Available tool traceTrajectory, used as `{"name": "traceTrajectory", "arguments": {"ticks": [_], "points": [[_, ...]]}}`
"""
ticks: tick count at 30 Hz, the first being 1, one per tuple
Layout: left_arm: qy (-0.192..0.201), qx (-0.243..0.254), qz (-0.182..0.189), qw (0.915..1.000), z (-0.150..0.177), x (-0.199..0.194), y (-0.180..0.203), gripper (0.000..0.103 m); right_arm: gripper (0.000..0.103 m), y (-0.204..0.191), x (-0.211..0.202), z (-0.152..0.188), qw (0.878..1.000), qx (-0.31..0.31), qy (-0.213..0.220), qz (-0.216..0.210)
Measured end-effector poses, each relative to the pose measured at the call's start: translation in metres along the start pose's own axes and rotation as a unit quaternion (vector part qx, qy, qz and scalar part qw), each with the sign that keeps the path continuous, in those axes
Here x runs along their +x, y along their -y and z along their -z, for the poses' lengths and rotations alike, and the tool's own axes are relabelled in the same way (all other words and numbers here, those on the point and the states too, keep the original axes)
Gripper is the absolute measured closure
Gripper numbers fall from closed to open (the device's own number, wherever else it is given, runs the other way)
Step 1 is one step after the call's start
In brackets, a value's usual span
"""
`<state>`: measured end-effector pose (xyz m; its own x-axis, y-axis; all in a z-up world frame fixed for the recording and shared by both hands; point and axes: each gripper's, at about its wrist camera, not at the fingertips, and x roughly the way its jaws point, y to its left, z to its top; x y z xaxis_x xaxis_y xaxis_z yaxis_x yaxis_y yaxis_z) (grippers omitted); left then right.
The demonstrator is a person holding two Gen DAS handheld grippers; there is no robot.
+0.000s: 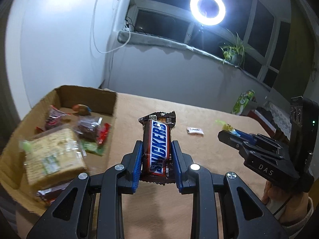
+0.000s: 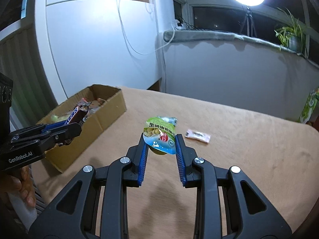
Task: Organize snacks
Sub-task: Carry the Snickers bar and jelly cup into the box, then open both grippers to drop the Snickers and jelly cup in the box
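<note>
My left gripper (image 1: 156, 145) is shut on a brown Snickers bar (image 1: 158, 149) and holds it above the table, just right of the cardboard box (image 1: 65, 93). It also shows at the left of the right wrist view (image 2: 76, 128), with the bar (image 2: 76, 114) over the box's edge (image 2: 107, 115). My right gripper (image 2: 160, 138) is shut on a small green jelly cup (image 2: 160, 136), held above the table. It shows at the right of the left wrist view (image 1: 225, 132). A small pink-white sachet (image 2: 197, 135) lies on the table; it also shows in the left wrist view (image 1: 195, 130).
The box holds several snacks, among them a big cracker pack (image 1: 53, 157) and dark wrapped cakes (image 1: 87, 129). The table has a tan cloth (image 2: 249, 159). A green carton (image 2: 310, 107) stands at the far right. A white cabinet and a grey wall stand behind.
</note>
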<state>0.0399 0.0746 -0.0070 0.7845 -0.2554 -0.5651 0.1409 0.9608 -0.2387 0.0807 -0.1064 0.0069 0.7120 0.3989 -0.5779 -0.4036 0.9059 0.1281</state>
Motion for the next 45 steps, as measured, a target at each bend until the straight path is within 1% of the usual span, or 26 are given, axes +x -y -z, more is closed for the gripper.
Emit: {"name": "traceTrajectory", "arguments": {"ticks": [3,8,14,24,27,31,37,38,40,41,43,44,45], "points": [[0.009,-0.003,-0.008,0.9999,0.003,-0.009,-0.01,0.077,0.075,-0.014,0.001,-0.004,1.0,-0.011,0.0,-0.005],[0.017,-0.022,-0.022,0.9994,0.009,-0.025,-0.035,0.077,0.075,-0.041,0.01,-0.011,0.999,-0.032,-0.003,-0.019],[0.03,-0.037,-0.039,0.9981,0.012,-0.046,-0.064,0.077,0.075,-0.08,0.025,-0.02,0.997,-0.056,-0.007,-0.044],[0.049,-0.064,-0.078,0.9937,0.013,-0.072,-0.104,0.077,0.075,-0.137,0.052,-0.036,0.992,-0.094,-0.01,-0.081],[0.051,-0.065,-0.084,0.993,0.009,-0.073,-0.111,0.077,0.075,-0.147,0.061,-0.041,0.991,-0.102,-0.011,-0.086],[0.051,-0.061,-0.082,0.9935,-0.001,-0.068,-0.114,0.077,0.075,-0.153,0.074,-0.052,0.99,-0.106,-0.012,-0.089],[0.043,-0.051,-0.069,0.9954,-0.02,-0.044,-0.114,0.077,0.075,-0.158,0.099,-0.073,0.99,-0.112,-0.01,-0.09],[0.041,-0.051,-0.068,0.9956,-0.024,-0.039,-0.114,0.077,0.074,-0.158,0.105,-0.075,0.99,-0.112,-0.011,-0.09],[0.031,-0.051,-0.069,0.9958,-0.027,-0.029,-0.116,0.076,0.067,-0.157,0.119,-0.078,0.99,-0.111,-0.017,-0.09],[0.022,-0.05,-0.076,0.9956,-0.026,-0.025,-0.116,0.074,0.062,-0.156,0.126,-0.079,0.989,-0.112,-0.026,-0.09],[0.012,-0.052,-0.094,0.9941,-0.023,-0.02,-0.118,0.055,0.052,-0.149,0.126,-0.077,0.99,-0.106,-0.021,-0.085],[0.017,-0.057,-0.099,0.9933,-0.019,-0.024,-0.12,0.032,0.049,-0.145,0.125,-0.076,0.991,-0.103,-0.018,-0.084],[0.033,-0.064,-0.103,0.9921,-0.015,-0.03,-0.122,0.025,0.048,-0.14,0.123,-0.075,0.992,-0.098,-0.016,-0.081]]}}
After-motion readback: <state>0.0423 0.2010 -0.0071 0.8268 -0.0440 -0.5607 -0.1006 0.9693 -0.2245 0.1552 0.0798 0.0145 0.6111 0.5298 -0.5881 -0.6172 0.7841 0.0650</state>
